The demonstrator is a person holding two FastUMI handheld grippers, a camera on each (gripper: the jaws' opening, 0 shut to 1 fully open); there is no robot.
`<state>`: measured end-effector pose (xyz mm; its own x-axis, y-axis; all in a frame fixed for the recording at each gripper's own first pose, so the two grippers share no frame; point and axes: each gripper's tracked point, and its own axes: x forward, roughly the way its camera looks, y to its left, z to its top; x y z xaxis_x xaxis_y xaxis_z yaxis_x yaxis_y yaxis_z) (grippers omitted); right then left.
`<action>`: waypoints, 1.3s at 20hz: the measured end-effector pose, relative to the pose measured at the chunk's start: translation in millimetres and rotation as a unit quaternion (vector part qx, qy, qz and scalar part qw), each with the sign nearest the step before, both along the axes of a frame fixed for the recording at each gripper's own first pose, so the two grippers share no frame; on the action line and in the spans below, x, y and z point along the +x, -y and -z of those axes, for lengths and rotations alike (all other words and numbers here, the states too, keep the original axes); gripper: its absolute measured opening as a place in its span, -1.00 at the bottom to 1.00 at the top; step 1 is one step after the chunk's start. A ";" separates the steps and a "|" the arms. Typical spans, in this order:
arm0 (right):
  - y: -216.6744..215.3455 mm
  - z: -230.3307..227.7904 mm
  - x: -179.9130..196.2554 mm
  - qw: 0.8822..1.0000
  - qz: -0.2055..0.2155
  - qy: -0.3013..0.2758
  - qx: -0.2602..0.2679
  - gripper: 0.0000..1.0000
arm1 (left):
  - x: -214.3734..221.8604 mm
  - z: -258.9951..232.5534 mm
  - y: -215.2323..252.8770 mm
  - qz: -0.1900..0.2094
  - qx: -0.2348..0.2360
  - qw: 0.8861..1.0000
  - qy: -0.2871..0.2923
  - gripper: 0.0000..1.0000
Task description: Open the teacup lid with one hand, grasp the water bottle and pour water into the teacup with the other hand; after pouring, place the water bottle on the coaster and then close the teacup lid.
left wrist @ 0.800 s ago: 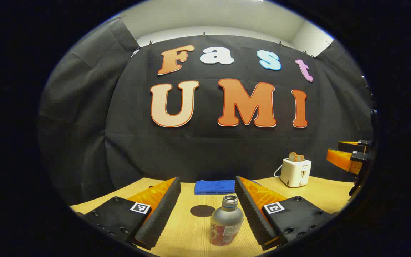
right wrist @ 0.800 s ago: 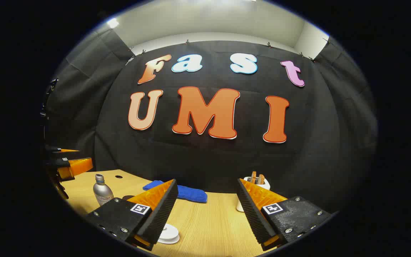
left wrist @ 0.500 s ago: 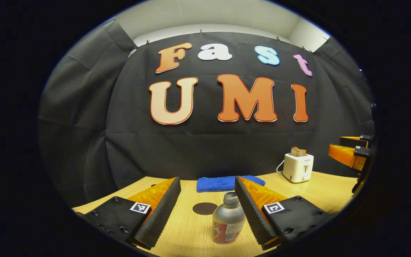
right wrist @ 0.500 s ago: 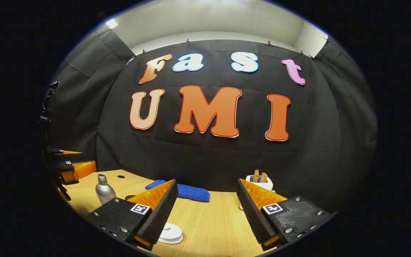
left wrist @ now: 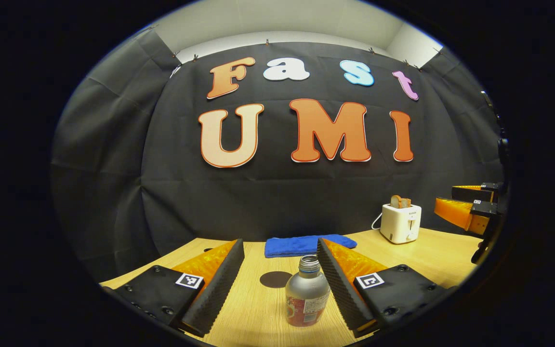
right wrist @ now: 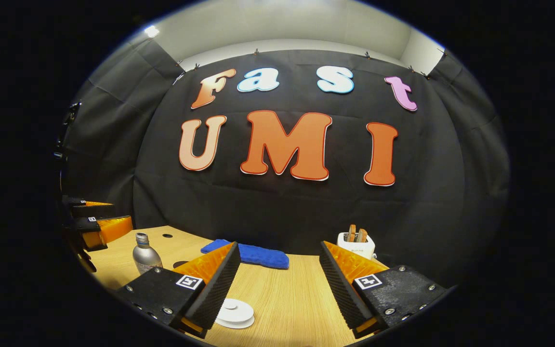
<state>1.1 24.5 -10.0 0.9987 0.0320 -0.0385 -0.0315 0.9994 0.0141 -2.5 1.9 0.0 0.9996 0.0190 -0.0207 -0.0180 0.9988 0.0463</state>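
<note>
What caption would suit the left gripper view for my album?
Open left gripper lines up on an uncapped water bottle, a dark coaster just behind it.

Left gripper [left wrist: 280, 250] has its jaws spread wide over the table [left wrist: 253, 313], with the bottle [left wrist: 307, 291] standing upright between them, uncapped, right up against the right finger and well clear of the left one. Just behind the bottle to the left is the dark round coaster [left wrist: 275, 279]. A blue towel [left wrist: 306, 245] lies farther back. Toaster [left wrist: 400, 222] sits off to the bottle's right, and the other gripper [left wrist: 468, 207] hangs beyond that.
</note>
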 end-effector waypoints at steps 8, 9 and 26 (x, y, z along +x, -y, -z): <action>-21.3 23.8 2.3 0.999 -0.023 -0.029 -0.003 0.96 | -6.7 13.9 11.3 0.021 -0.011 1.000 -0.011 0.99; -26.2 30.2 2.8 0.999 -0.031 -0.032 0.001 0.96 | -7.3 20.8 12.1 0.023 -0.004 1.000 -0.013 0.96; -79.2 151.3 16.5 0.979 -0.106 -0.171 -0.004 0.47 | 0.7 112.3 35.6 0.051 0.012 0.994 -0.092 0.99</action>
